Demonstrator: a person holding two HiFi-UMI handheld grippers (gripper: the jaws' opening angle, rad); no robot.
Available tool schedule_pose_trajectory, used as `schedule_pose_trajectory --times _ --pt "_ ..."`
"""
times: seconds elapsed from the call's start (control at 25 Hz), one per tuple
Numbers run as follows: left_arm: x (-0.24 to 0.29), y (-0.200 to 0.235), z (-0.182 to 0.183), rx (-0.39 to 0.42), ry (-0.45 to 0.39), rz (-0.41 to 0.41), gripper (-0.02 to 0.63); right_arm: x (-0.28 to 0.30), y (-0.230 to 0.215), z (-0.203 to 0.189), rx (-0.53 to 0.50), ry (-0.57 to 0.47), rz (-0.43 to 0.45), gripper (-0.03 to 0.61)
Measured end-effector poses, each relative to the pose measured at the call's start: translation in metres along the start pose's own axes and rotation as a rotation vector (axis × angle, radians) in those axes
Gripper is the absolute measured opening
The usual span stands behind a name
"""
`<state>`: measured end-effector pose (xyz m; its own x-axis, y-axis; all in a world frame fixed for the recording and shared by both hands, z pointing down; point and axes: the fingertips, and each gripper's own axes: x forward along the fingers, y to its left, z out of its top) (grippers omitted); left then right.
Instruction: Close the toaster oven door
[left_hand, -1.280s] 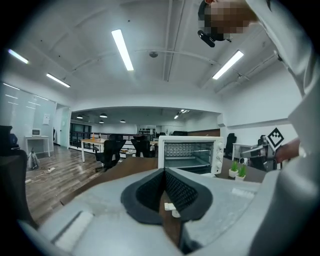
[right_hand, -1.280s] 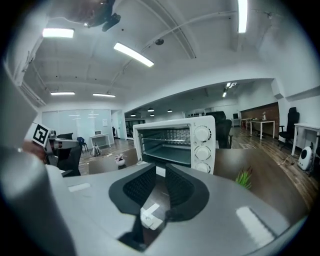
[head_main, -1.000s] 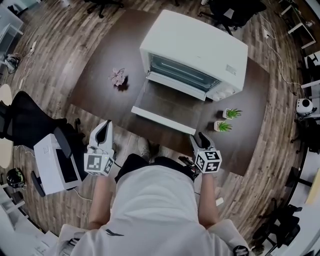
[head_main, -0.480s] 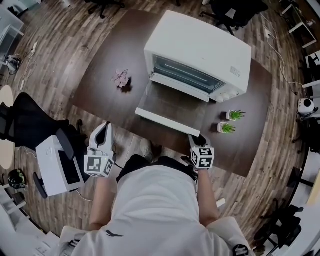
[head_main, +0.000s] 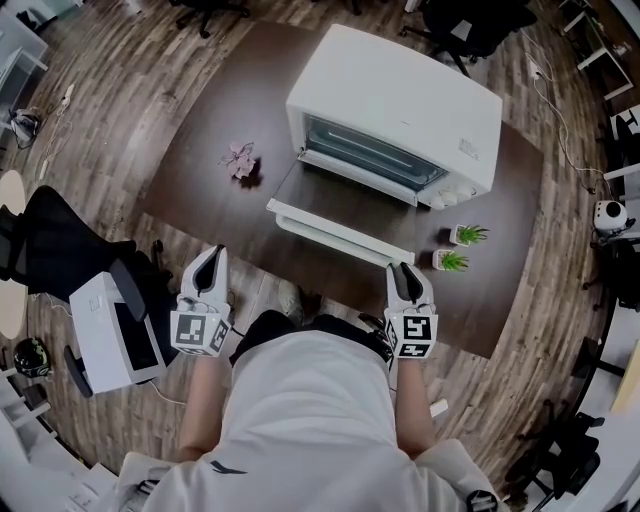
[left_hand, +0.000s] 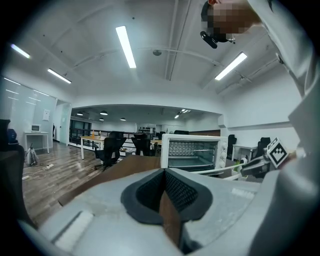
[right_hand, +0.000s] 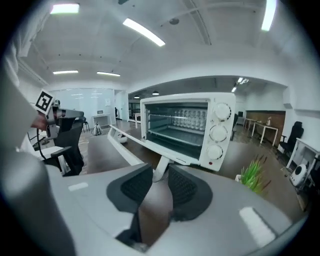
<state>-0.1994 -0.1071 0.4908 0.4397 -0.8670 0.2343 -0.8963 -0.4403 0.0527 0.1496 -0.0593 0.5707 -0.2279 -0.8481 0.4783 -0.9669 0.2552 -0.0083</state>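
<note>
A white toaster oven (head_main: 400, 100) stands on the dark brown table (head_main: 200, 170), its glass door (head_main: 340, 205) hanging open toward me with a white handle bar (head_main: 340, 238) along the near edge. My right gripper (head_main: 402, 270) sits at the handle's right end. In the right gripper view the jaws (right_hand: 160, 172) are closing, with the handle's white end post (right_hand: 161, 164) just at their tips and a gap still showing. The door (right_hand: 135, 145) slopes up to the left there. My left gripper (head_main: 208, 258) hangs off the table's near edge, shut and empty.
A pink object (head_main: 238, 157) lies left of the oven. Two small potted plants (head_main: 465, 235) (head_main: 448, 260) stand to the right of the door. A white box (head_main: 110, 325) and a black chair (head_main: 50, 240) stand on the wood floor at left.
The door's near edge has lifted slightly and looks shorter. My right gripper has come up to the handle's right end with its jaws narrowing. The left gripper has barely moved.
</note>
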Motion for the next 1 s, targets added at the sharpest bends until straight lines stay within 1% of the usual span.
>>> schedule_pose_trajectory --times 0.16,0.24,0.36,0.52,0.64,0.72,0.8,1.0 --pt "0.003 -0.001 0.001 0.002 0.000 -0.006 0.003 -0.005 -0.012 0.044 -0.004 -0.102 -0.039 0.095" --pt "0.005 -0.001 0.001 0.001 -0.002 -0.007 0.003 -0.005 -0.019 0.064 -0.021 -0.154 -0.074 0.092" --pt "0.007 -0.002 0.002 0.000 -0.003 -0.007 0.003 -0.002 -0.033 0.093 -0.019 -0.235 -0.123 0.080" --pt "0.008 -0.002 0.002 -0.005 -0.003 0.000 0.003 0.010 -0.057 0.129 0.005 -0.330 -0.148 0.068" --pt "0.008 0.000 0.002 -0.009 -0.004 0.009 0.002 0.022 -0.075 0.151 0.067 -0.394 -0.143 0.057" --pt "0.007 0.004 0.003 -0.012 -0.007 0.020 0.003 0.030 -0.086 0.161 0.122 -0.422 -0.135 0.057" --pt "0.007 0.006 0.004 -0.014 -0.011 0.028 0.003 0.036 -0.094 0.168 0.153 -0.438 -0.138 0.052" --pt "0.003 0.012 0.005 -0.021 -0.019 0.049 0.003 0.039 -0.097 0.173 0.165 -0.447 -0.138 0.041"
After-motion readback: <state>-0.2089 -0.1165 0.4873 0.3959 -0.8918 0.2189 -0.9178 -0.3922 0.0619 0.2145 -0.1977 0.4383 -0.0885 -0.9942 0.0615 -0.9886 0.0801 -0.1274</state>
